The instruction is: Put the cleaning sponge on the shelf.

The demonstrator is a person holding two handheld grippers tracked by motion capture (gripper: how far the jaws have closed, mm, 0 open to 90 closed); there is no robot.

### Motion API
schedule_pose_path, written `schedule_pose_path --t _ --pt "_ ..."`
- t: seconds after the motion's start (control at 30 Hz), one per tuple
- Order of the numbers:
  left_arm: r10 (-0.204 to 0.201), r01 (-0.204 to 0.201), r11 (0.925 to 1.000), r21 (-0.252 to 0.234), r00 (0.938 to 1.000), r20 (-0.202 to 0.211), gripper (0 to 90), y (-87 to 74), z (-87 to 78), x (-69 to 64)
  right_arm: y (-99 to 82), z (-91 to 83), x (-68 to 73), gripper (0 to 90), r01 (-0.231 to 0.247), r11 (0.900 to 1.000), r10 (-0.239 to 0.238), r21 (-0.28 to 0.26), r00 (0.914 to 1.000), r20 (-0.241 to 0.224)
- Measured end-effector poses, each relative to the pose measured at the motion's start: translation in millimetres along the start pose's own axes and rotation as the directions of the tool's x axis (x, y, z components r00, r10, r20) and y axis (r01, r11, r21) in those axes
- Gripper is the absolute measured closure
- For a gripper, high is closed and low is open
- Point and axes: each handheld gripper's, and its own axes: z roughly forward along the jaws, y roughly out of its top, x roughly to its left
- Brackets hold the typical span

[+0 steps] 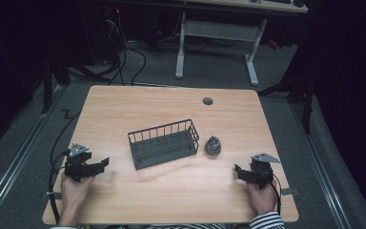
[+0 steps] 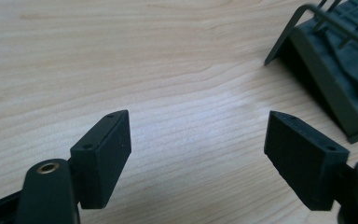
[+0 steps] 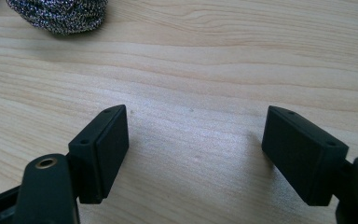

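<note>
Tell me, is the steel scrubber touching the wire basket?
Apart. The high view shows a strip of bare table between the scrubber and the basket, with the scrubber sitting just off the basket's right end.

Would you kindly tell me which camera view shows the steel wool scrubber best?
The high view: the steel wool scrubber shows whole there, lying on the table just right of the dark wire basket. The right gripper view catches its lower part at the top edge.

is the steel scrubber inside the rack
No, the scrubber lies on the bare table just right of the rack, outside its wire wall.
</note>
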Motion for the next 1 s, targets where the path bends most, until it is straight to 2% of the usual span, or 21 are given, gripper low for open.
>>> schedule_pose_path --t 0.13,0.3,0.53,0.77,0.87,1.0 --pt "0.007 -0.007 0.9999 0.01 0.9997 -0.024 23.5 -4.2 3.8 0.9 0.1 0.1 0.1 22.9 0.0 1.0 0.0 0.001 1.0 0.0" --pt "0.046 -0.044 0.9982 0.04 0.9968 -0.065 23.6 -6.4 10.1 -0.8 0.2 0.2 0.7 22.5 -0.002 1.0 0.002 0.001 1.0 0.007" --pt "0.04 -0.036 0.9982 0.049 0.9956 -0.084 23.6 -7.3 15.1 1.9 0.5 0.1 0.2 22.7 0.003 1.0 -0.003 0.005 1.0 0.002" --pt "0.026 -0.023 0.999 0.037 0.9957 -0.089 24.5 -12.6 17.2 4.2 2.6 -1.3 1.0 27.8 0.011 0.9998 -0.011 0.016 0.9999 -0.002" --pt "0.046 -0.043 0.9986 0.032 0.9933 -0.106 24.4 -14.0 18.0 3.7 3.7 -3.8 1.3 28.5 0.008 0.9999 -0.008 0.008 0.9998 -0.02" --pt "0.047 -0.045 0.9988 0.018 0.9931 -0.107 24.0 -16.4 17.6 3.8 11.7 -8.8 5.9 28.7 0.026 0.9997 -0.026 0.001 0.9984 -0.05"
